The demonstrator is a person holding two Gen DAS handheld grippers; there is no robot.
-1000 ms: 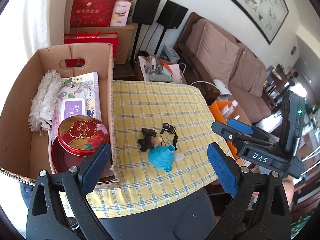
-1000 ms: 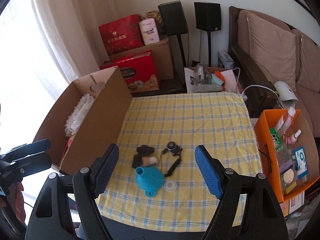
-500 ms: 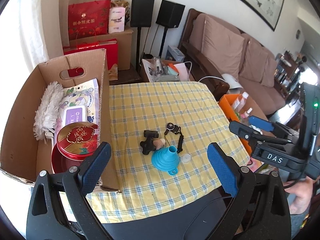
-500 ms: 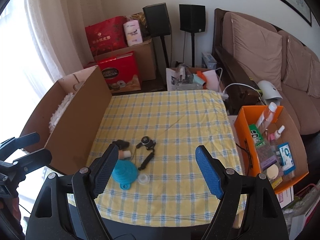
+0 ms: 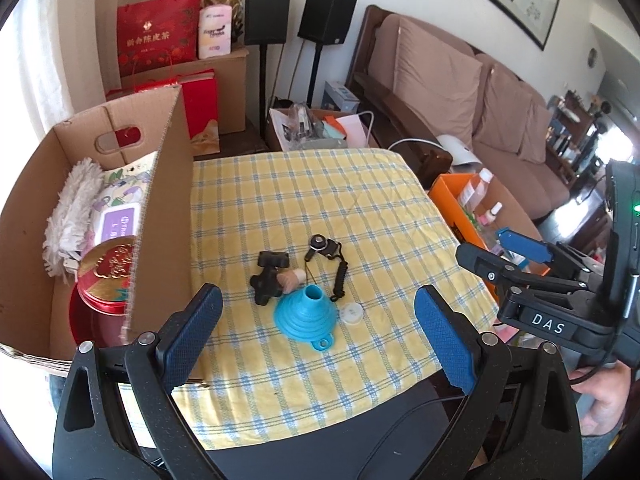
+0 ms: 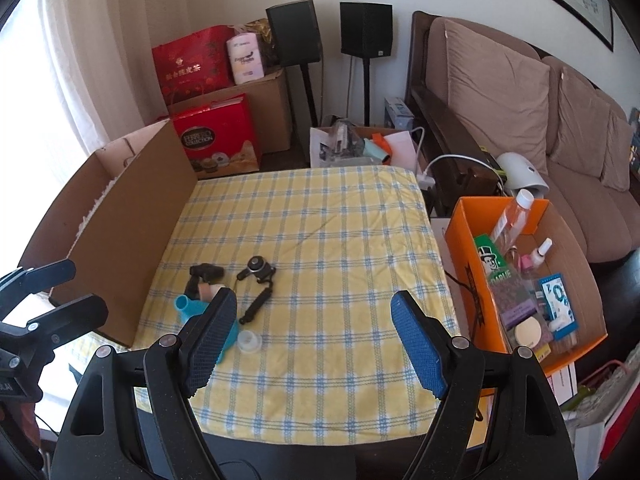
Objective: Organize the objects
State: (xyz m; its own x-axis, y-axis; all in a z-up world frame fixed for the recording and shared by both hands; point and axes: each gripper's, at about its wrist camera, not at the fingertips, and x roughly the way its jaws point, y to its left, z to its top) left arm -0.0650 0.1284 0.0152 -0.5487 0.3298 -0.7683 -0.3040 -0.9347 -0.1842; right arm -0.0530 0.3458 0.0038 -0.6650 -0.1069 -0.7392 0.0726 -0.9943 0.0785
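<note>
Yellow checked tablecloth (image 5: 304,200) fills mid-frame, blue funnel (image 5: 306,312) at lower centre beside a black strap (image 5: 340,268). Left gripper (image 5: 316,326) and right gripper (image 6: 312,334) both hover wide open, empty. Cardboard box (image 5: 160,216) at left.

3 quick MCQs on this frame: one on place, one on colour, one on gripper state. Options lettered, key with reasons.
1. The red round tin lies:
A. in the cardboard box
B. on the yellow checked cloth
C. in the orange box

2. The funnel is:
A. red
B. blue
C. white

3. The left hand-held gripper is:
A. shut on the funnel
B. shut on the small white cap
C. open, holding nothing

Key:
1 A, the tin sits inside the cardboard box beside the duster.
2 B, it is bright blue against the cloth.
3 C, its blue pads stand wide apart above the table, nothing between them.
</note>
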